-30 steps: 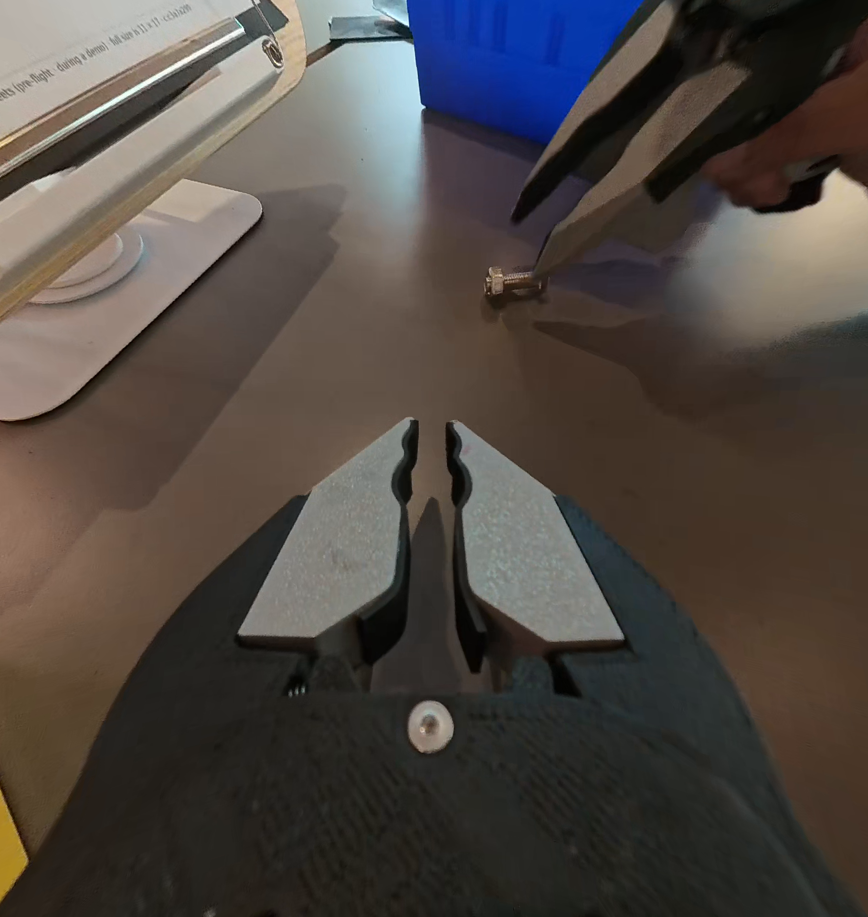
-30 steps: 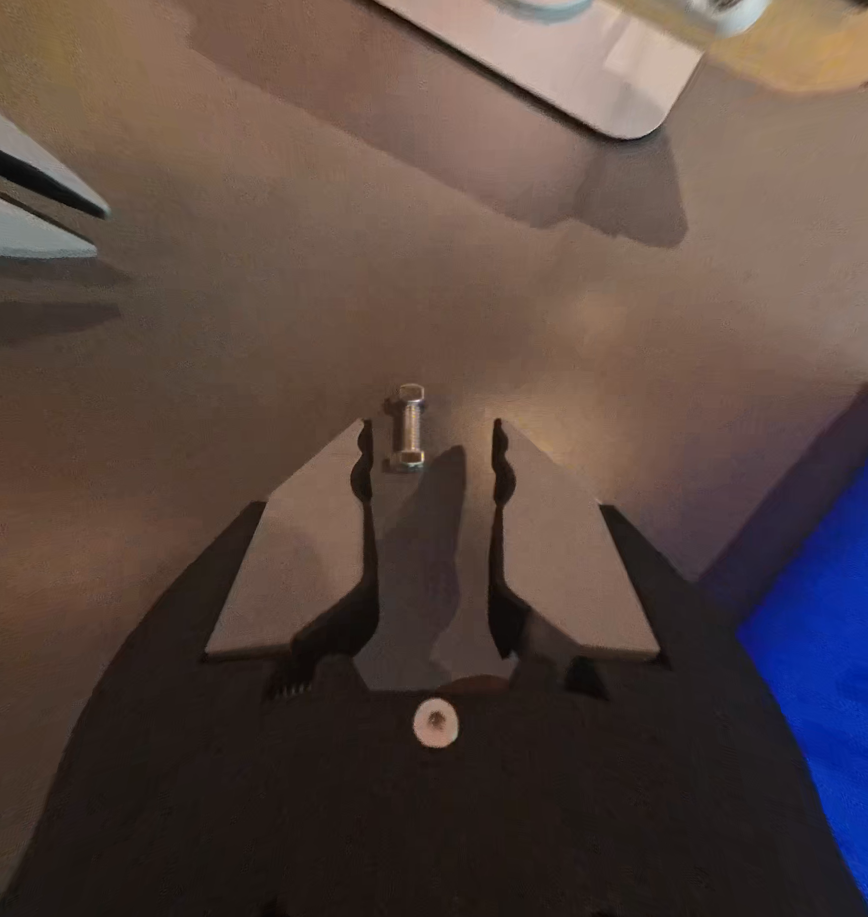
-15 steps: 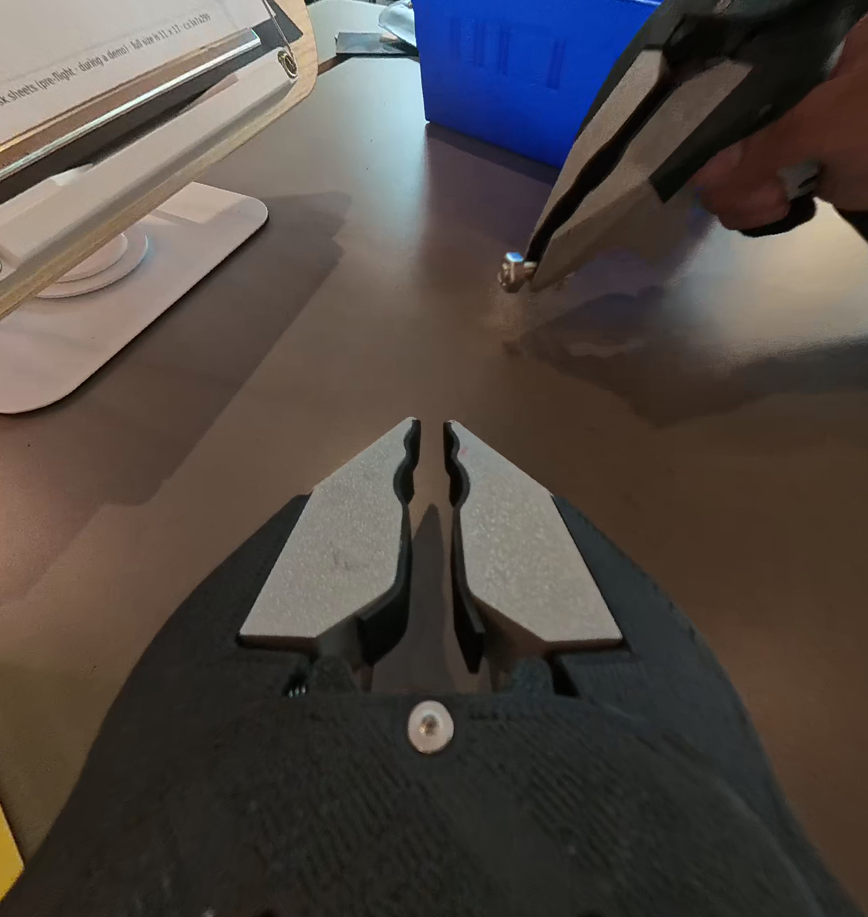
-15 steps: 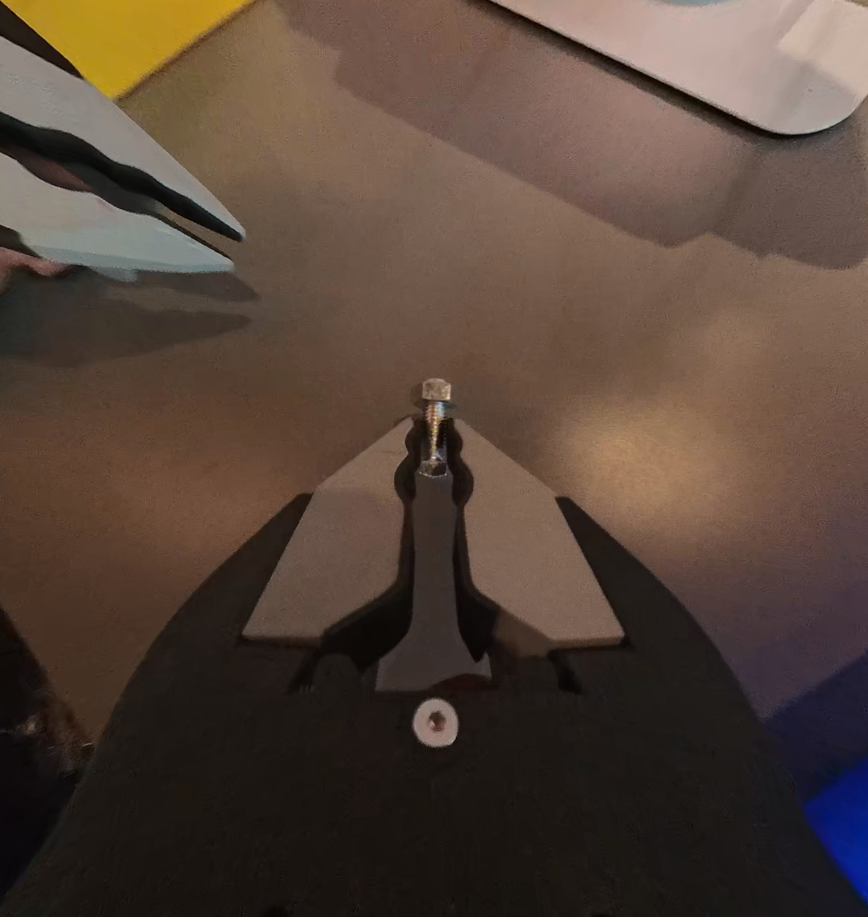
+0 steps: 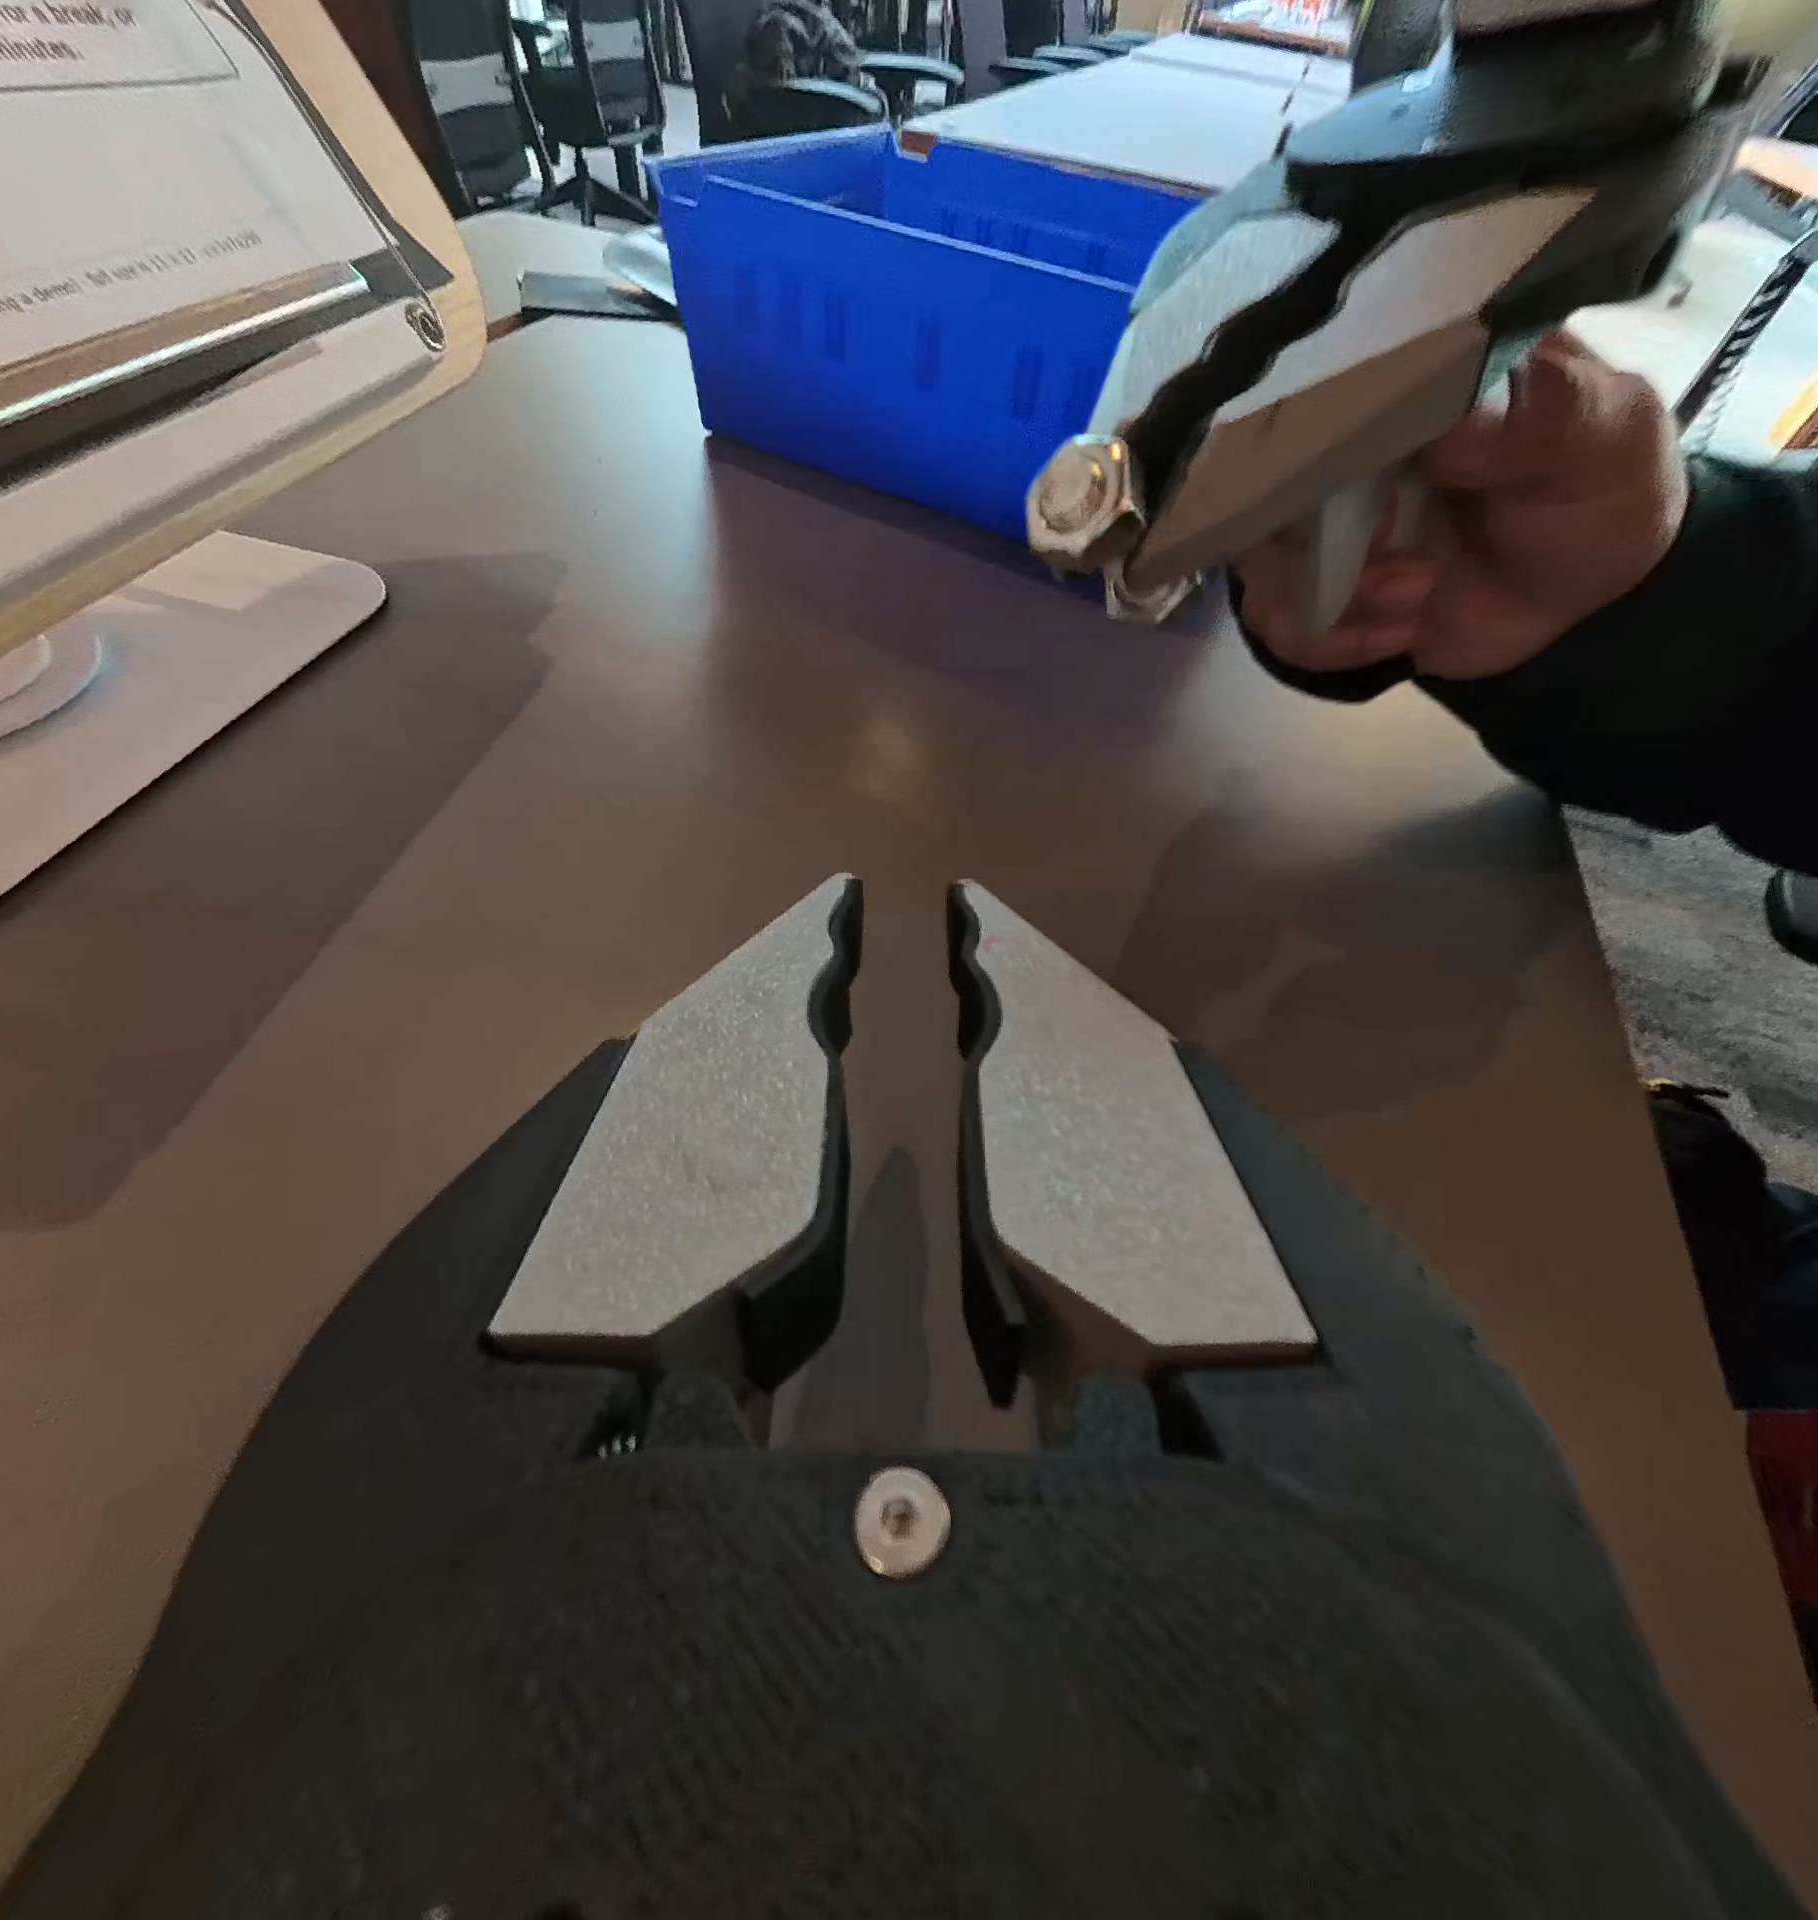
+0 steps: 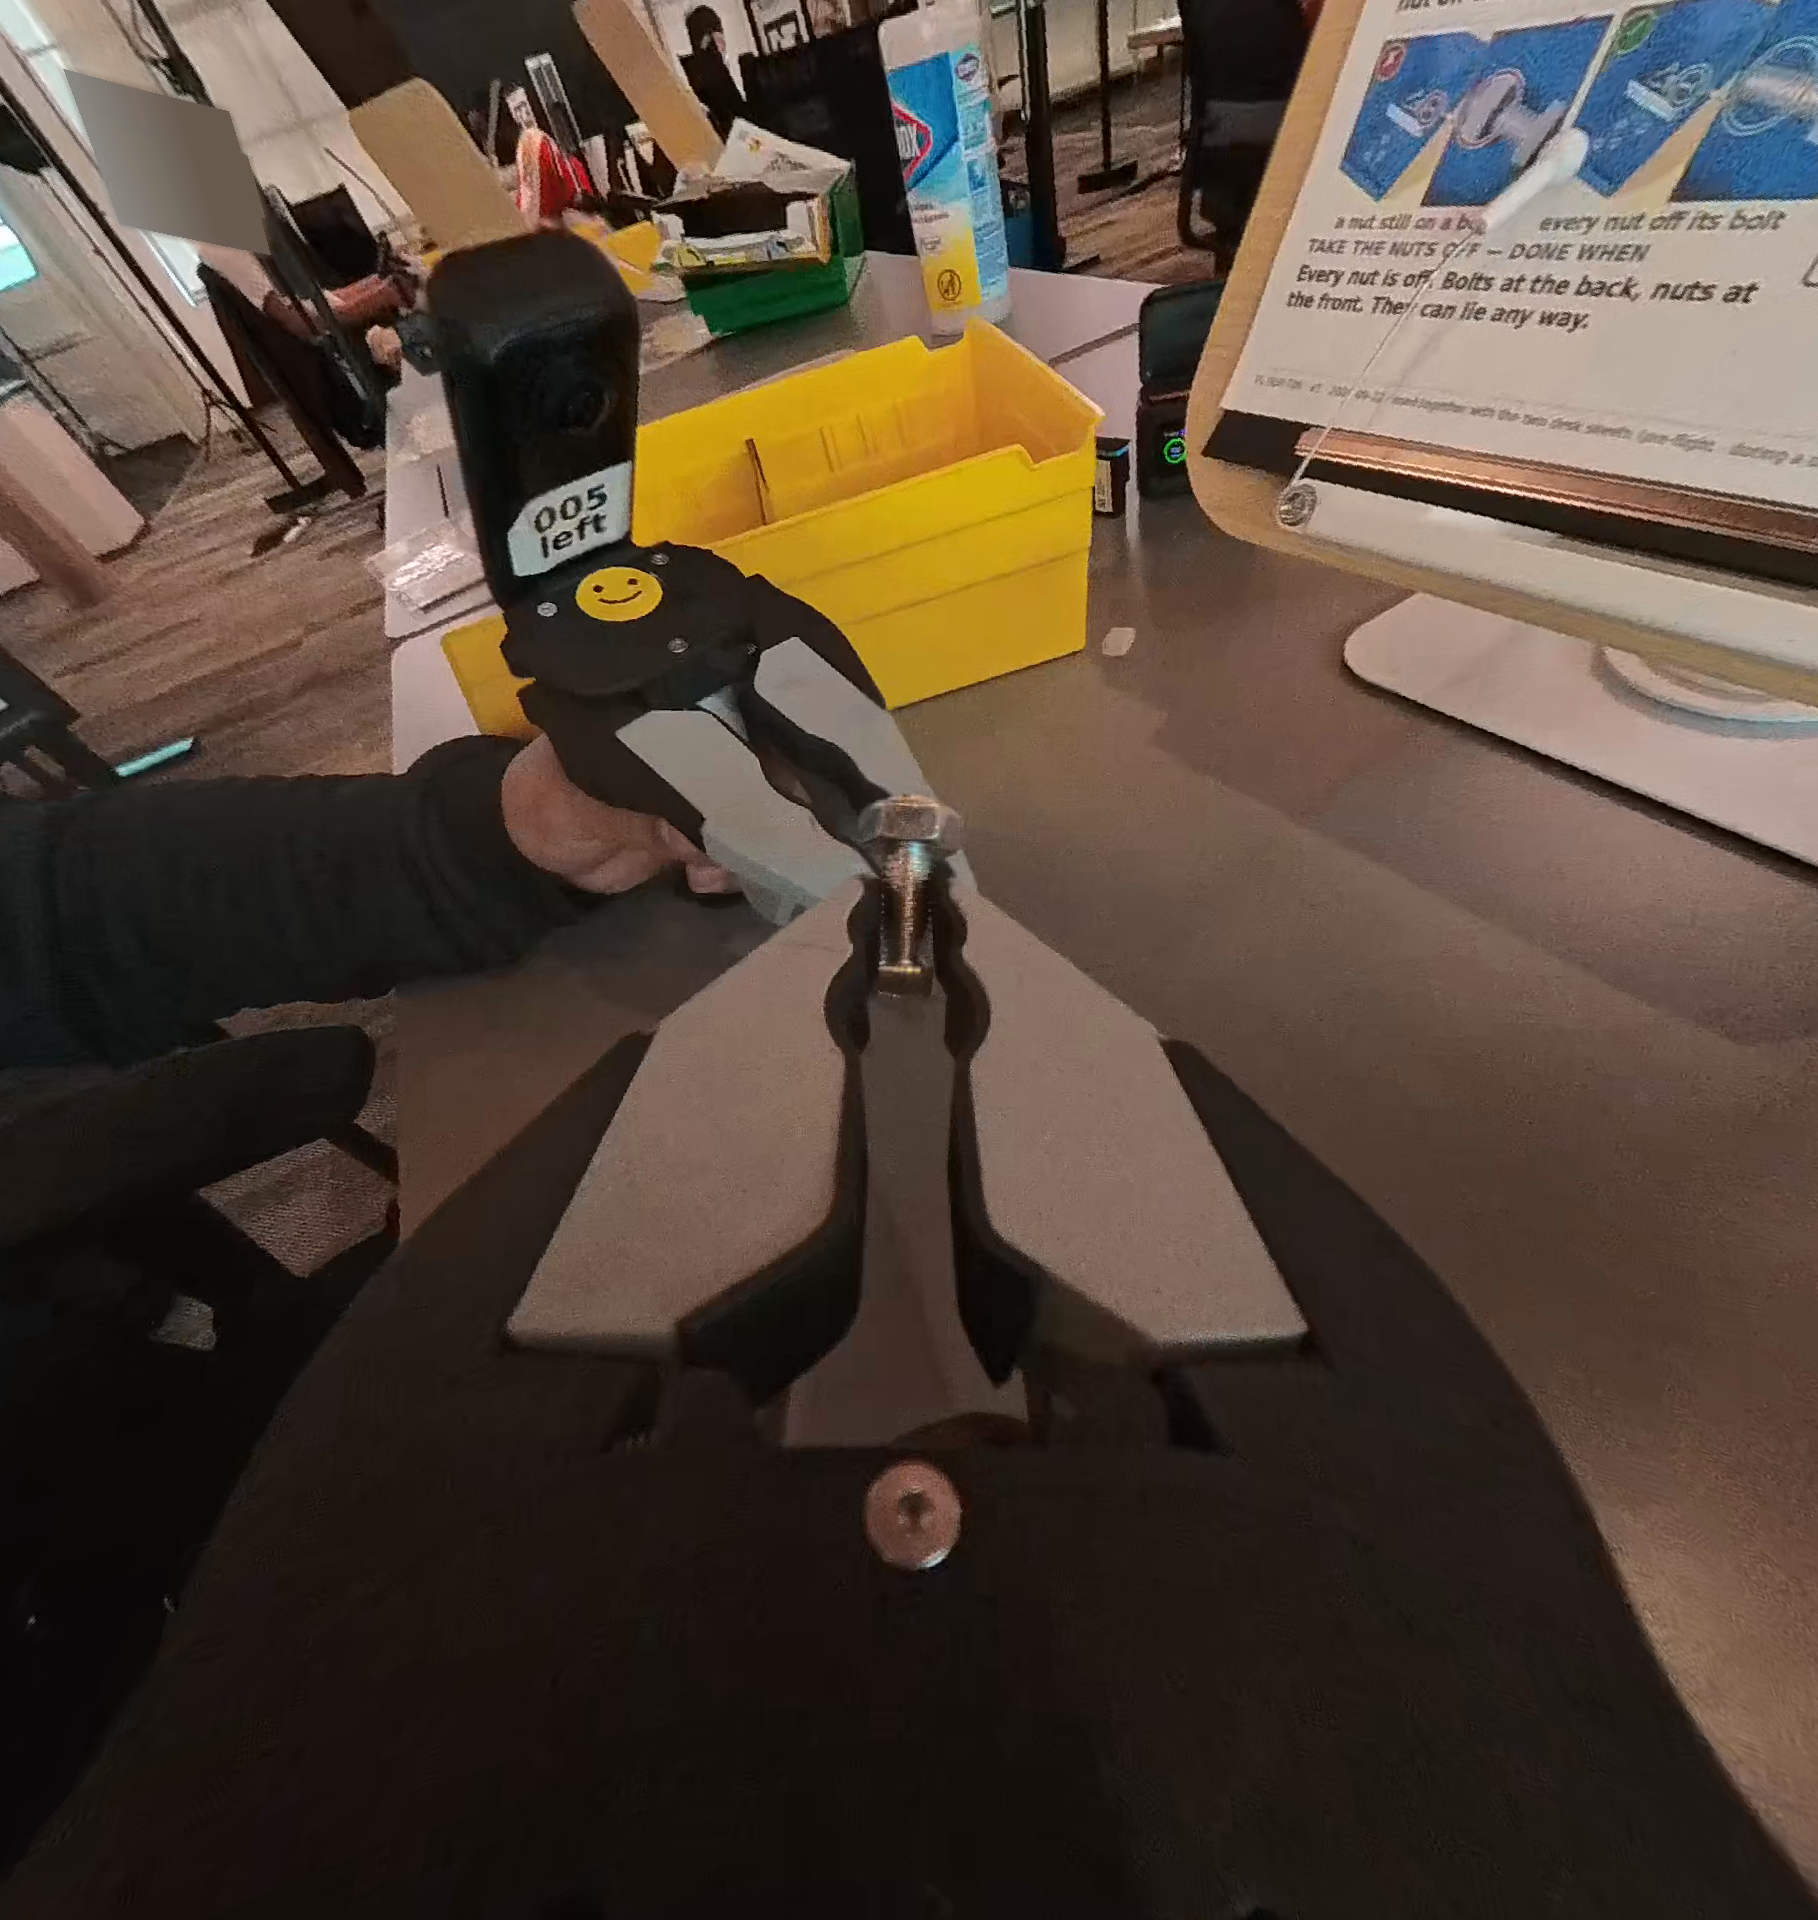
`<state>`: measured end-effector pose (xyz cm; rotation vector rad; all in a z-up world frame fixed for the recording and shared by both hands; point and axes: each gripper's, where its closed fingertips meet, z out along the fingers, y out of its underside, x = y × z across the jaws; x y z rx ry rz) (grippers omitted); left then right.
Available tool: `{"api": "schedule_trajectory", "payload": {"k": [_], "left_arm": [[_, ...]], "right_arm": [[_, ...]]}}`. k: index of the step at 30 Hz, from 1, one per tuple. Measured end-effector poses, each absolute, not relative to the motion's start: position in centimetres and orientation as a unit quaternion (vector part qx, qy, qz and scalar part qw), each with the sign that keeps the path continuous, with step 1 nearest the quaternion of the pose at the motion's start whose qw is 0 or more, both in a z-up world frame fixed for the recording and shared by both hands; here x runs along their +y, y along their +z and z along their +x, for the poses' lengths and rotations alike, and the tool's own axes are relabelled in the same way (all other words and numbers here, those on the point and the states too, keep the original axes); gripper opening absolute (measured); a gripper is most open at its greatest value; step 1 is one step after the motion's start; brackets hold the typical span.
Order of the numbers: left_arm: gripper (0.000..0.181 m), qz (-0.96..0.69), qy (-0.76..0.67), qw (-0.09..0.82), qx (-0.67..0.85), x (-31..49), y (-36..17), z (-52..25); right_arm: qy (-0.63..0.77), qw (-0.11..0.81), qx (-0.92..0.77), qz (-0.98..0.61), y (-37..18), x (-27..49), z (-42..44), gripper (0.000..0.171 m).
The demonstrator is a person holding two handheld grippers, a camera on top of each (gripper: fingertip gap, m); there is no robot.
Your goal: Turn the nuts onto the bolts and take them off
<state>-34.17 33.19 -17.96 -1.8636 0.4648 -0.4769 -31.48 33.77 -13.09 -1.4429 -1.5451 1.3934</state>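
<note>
My right gripper point(image 6: 905, 906) is shut on a small silver bolt point(image 6: 906, 914) and holds it in the air above the dark table point(image 6: 1404, 1039). The hex head point(image 6: 910, 826) sticks out past the fingertips. A nut point(image 6: 900, 975) sits on the bolt's rear end, between the fingers. In the left wrist view the right gripper point(image 5: 1144, 520) is at the upper right, held by a hand point(image 5: 1528, 520), with the bolt point(image 5: 1079, 501) at its tip. My left gripper point(image 5: 903, 904) is empty, its jaws a narrow gap apart, low over the table. It also shows in the right wrist view point(image 6: 837, 847), just behind the bolt head.
A blue bin point(image 5: 884, 343) stands at the back of the table. A yellow bin point(image 6: 884, 520) stands on the left gripper's side. An instruction sheet on a stand point(image 6: 1559, 312) with a white base point(image 5: 157, 665) stands nearby. The table's edge point(image 5: 1611, 1039) runs along the right.
My right gripper shut on the bolt lying on the table and lifted it into the air. My left gripper stayed in place with the same narrow gap.
</note>
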Motion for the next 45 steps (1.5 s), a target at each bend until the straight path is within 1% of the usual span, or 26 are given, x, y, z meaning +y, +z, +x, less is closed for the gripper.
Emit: {"api": "schedule_trajectory", "payload": {"k": [1, 9, 14, 19, 27, 30, 32, 33, 35, 36, 38, 43, 45], "left_arm": [[0.014, -0.782, -0.210, 0.554, 0.192, 33.2, -17.7, -34.2], [0.023, -0.731, -0.328, 0.575, 0.167, 32.4, -15.0, -33.4], [0.023, -0.710, -0.358, 0.586, 0.155, 32.1, -14.0, -33.8], [0.034, -0.698, -0.408, 0.563, 0.170, 31.5, -13.9, -32.4], [0.035, -0.697, -0.405, 0.566, 0.170, 31.5, -13.8, -32.4], [0.034, -0.690, -0.411, 0.568, 0.179, 31.2, -13.5, -32.0], [0.036, -0.691, -0.397, 0.574, 0.187, 31.1, -13.5, -31.9], [0.035, -0.691, -0.393, 0.575, 0.193, 31.0, -13.4, -31.8], [0.004, -0.669, -0.421, 0.570, 0.225, 29.8, -12.7, -30.9], [0.002, -0.662, -0.428, 0.572, 0.228, 29.5, -12.4, -30.7], [0.005, -0.673, -0.410, 0.573, 0.226, 29.9, -12.9, -31.0], [0.026, -0.701, -0.413, 0.558, 0.166, 31.4, -14.0, -32.4], [0.027, -0.701, -0.416, 0.560, 0.148, 31.7, -14.0, -33.1]], "right_arm": [[0.529, 0.297, -0.585, -0.539, -13.1, 33.5, -31.5, 0.006], [0.578, 0.287, -0.579, -0.497, -12.9, 31.6, -32.1, 0.006], [0.568, 0.313, -0.583, -0.489, -13.5, 31.6, -32.6, 0.006], [0.577, 0.309, -0.579, -0.487, -13.6, 31.6, -32.8, 0.006], [0.574, 0.313, -0.581, -0.485, -14.0, 31.5, -32.7, 0.006], [0.568, 0.306, -0.580, -0.497, -14.5, 31.7, -32.9, 0.006], [0.570, 0.295, -0.578, -0.504, -14.7, 31.7, -32.9, 0.006], [0.570, 0.294, -0.576, -0.506, -14.8, 31.8, -32.9, 0.005], [0.558, 0.309, -0.565, -0.524, -14.9, 32.8, -33.0, 0.006], [0.556, 0.313, -0.559, -0.530, -14.9, 33.3, -33.0, 0.006], [0.582, 0.298, -0.549, -0.520, -14.4, 33.1, -32.7, 0.006], [0.585, 0.301, -0.553, -0.511, -14.2, 32.7, -32.6, 0.006], [0.584, 0.295, -0.560, -0.508, -14.4, 32.3, -32.7, 0.006]]}}
